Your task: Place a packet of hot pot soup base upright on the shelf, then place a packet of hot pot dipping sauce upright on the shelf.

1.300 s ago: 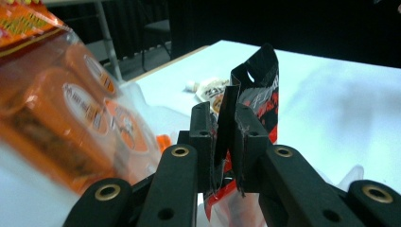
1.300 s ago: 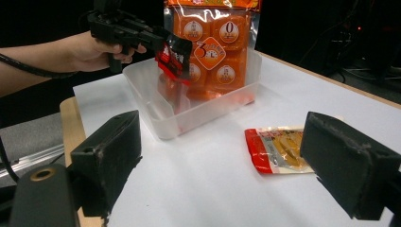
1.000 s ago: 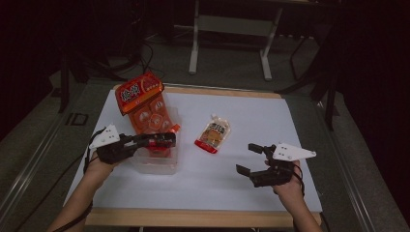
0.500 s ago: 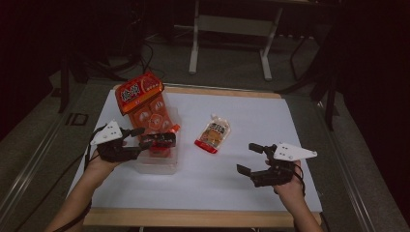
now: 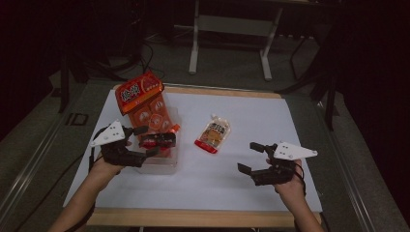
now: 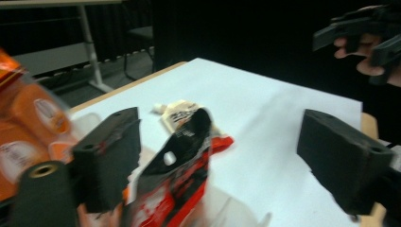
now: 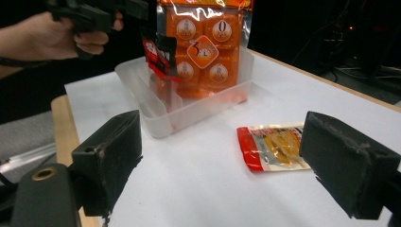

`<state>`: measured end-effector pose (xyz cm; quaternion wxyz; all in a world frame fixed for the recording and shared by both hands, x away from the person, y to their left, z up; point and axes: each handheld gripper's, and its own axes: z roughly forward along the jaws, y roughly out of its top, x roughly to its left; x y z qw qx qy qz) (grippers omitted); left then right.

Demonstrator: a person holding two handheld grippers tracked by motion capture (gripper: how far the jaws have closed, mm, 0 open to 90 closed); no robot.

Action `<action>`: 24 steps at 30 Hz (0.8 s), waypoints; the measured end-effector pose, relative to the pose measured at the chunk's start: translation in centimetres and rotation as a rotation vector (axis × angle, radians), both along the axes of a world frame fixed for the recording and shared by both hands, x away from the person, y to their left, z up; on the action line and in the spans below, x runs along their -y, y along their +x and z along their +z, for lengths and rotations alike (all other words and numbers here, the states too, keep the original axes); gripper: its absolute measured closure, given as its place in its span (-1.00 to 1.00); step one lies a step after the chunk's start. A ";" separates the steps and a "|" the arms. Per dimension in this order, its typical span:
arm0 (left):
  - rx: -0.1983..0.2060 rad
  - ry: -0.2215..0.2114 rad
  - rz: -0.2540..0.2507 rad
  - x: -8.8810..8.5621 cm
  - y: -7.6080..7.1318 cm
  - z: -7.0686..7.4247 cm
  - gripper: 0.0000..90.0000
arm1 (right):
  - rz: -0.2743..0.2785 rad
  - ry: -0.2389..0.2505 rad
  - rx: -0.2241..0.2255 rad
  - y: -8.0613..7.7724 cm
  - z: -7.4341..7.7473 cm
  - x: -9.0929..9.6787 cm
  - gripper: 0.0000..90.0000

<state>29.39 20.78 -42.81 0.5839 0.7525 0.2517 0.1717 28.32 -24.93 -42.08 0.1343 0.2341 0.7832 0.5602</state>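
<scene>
left gripper (image 5: 153,141): fingers just opened wide, off red packet (image 5: 159,140) | packet now stands in bin (image 5: 162,166), tabletop 9 o'clock | right gripper (image 5: 250,157): fingers wide, empty | next likely pouch (image 5: 212,136), centre

The surface (image 5: 290,145) is covered in plain white, edged by a light wooden rim. A clear, colourless tray (image 7: 189,111) is seen on it. The large bag (image 7: 208,47) in the tray is coloured orange, with round white badges printed on its inner packets and white lettering on a red-orange top band. The small packet (image 6: 179,189) beside it is printed in red and black with white marks. The pouch (image 5: 212,136) lying flat is cream and yellow-orange with a red bottom strip. Both claws, left (image 5: 147,140) and right (image 5: 249,157), are black, each topped by a pale grey plate.
</scene>
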 end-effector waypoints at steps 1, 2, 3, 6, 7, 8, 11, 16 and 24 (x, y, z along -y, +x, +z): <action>0.009 0.001 0.005 0.3 -0.2 0.1 -0.70 | -0.002 -0.007 0.005 0.0 0.0 0.0 -0.69; 0.016 0.003 0.000 0.6 -0.4 0.2 -0.76 | -0.004 -0.013 0.011 0.0 0.0 0.0 -0.69; 0.013 0.004 -0.010 0.8 -0.5 0.3 -0.80 | -0.003 -0.018 0.014 0.0 0.0 -0.1 -0.69; 0.031 0.012 -0.025 1.7 -1.1 0.6 -0.84 | 0.002 -0.035 0.017 0.2 -0.1 -0.2 -0.68; 0.034 0.016 -0.027 1.9 -1.3 0.7 -0.84 | 0.003 -0.039 0.018 0.2 -0.1 -0.2 -0.68; 0.041 0.019 -0.024 2.1 -1.6 0.7 -0.84 | 0.003 -0.043 0.019 0.2 -0.2 -0.2 -0.68; 0.035 0.014 -0.029 2.7 -2.1 0.8 -0.84 | -0.011 -0.046 0.032 0.2 -0.2 -0.2 -0.67; 0.033 0.007 -0.057 3.7 -3.1 0.7 -0.84 | -0.035 -0.016 0.027 0.5 0.1 0.2 -0.67; 0.063 -0.001 -0.101 5.7 -4.7 0.6 -0.88 | -0.089 -0.038 0.042 1.4 0.8 0.4 -0.72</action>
